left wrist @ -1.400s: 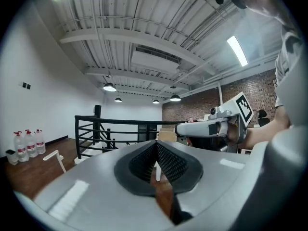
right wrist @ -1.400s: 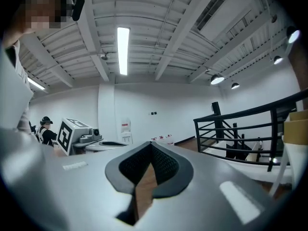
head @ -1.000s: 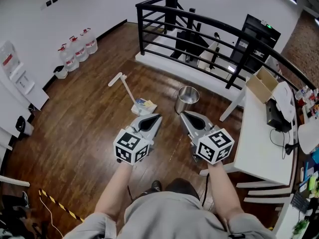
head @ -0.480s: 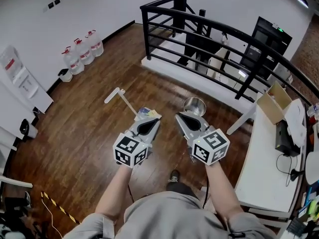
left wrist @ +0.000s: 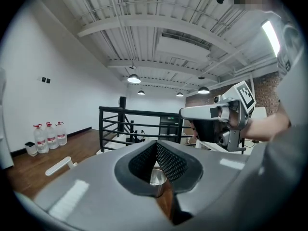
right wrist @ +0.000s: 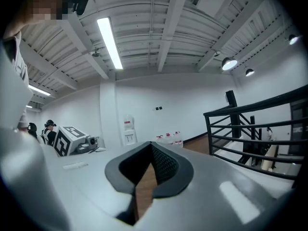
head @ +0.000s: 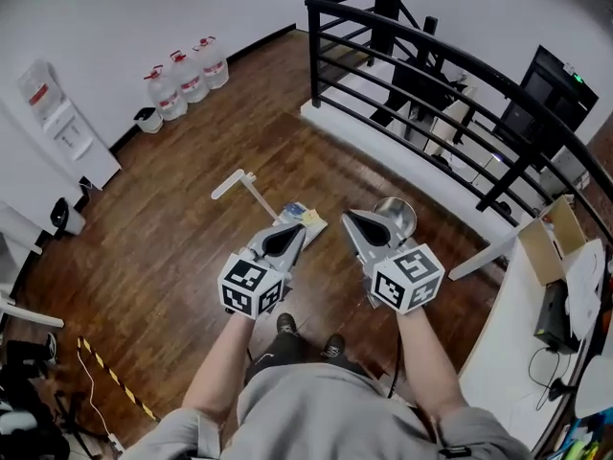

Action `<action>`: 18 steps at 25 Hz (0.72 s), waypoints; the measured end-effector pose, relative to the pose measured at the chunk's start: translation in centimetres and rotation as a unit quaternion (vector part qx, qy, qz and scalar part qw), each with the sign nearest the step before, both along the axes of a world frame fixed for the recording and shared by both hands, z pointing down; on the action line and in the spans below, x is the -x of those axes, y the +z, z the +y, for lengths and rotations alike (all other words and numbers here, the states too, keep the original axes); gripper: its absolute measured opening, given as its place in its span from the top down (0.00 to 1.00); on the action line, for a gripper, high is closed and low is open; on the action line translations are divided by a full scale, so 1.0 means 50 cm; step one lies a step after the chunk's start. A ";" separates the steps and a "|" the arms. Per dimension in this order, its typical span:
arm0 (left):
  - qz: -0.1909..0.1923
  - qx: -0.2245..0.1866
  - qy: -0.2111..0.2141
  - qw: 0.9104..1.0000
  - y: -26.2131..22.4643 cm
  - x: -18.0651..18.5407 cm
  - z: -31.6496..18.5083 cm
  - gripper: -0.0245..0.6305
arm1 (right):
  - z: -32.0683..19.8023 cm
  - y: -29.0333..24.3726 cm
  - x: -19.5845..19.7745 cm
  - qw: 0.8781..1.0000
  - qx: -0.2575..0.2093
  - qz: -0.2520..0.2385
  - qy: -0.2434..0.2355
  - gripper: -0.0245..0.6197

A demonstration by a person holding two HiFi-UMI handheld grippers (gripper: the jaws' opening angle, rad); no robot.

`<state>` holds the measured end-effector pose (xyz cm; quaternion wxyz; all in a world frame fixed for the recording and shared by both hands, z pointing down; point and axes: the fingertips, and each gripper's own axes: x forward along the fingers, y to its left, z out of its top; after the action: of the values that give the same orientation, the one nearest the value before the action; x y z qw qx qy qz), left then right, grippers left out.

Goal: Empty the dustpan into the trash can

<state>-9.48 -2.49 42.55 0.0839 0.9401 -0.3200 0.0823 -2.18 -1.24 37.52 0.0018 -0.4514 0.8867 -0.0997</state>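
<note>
A dustpan point(head: 300, 218) with colourful litter in it and a long white handle point(head: 241, 184) lies on the wooden floor, just beyond my left gripper point(head: 295, 231). A shiny metal trash can point(head: 397, 215) stands to its right, partly hidden behind my right gripper point(head: 351, 218). Both grippers are held side by side above the floor, jaws shut, with nothing in them. In the left gripper view the trash can point(left wrist: 157, 177) shows below the closed pads of the left gripper point(left wrist: 156, 146), and the white handle point(left wrist: 59, 166) lies at the left. The right gripper point(right wrist: 151, 146) looks over bare floor.
A black railing point(head: 436, 84) runs across the far side. Water bottles point(head: 187, 77) and a dispenser point(head: 59, 127) stand by the white wall at the left. A white desk point(head: 522, 324) with a cardboard box point(head: 551, 247) is at the right. The person's shoes point(head: 287, 325) are below.
The person has walked forward with both grippers held out. The dustpan and the trash can now lie closer, right at the gripper tips. Both grippers stayed shut.
</note>
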 end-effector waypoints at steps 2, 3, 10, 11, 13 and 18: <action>-0.002 0.004 -0.014 1.000 0.012 0.030 -0.033 0.96 | -0.029 0.005 0.021 1.000 0.002 0.002 -0.004 0.96; -0.001 0.006 -0.022 1.000 0.017 0.047 -0.053 0.96 | -0.044 0.008 0.033 1.000 0.002 0.006 -0.007 0.96; 0.013 0.000 -0.033 0.999 0.047 0.106 -0.197 0.96 | -0.175 0.068 0.060 0.999 0.029 0.032 0.016 0.96; 0.013 -0.001 -0.032 0.999 0.052 0.112 -0.219 0.95 | -0.196 0.072 0.065 0.999 0.031 0.034 0.021 0.96; 0.013 0.000 -0.027 1.000 0.067 0.123 -0.258 0.96 | -0.229 0.078 0.079 0.998 0.033 0.036 0.028 0.96; 0.012 0.006 -0.014 1.000 0.100 0.134 -0.327 0.96 | -0.281 0.080 0.105 0.998 0.036 0.039 0.042 0.96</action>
<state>-16.16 -18.83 47.54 0.0950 0.9358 -0.3319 0.0718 -7.45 -15.27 41.55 -0.0445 -0.4916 0.8622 -0.1137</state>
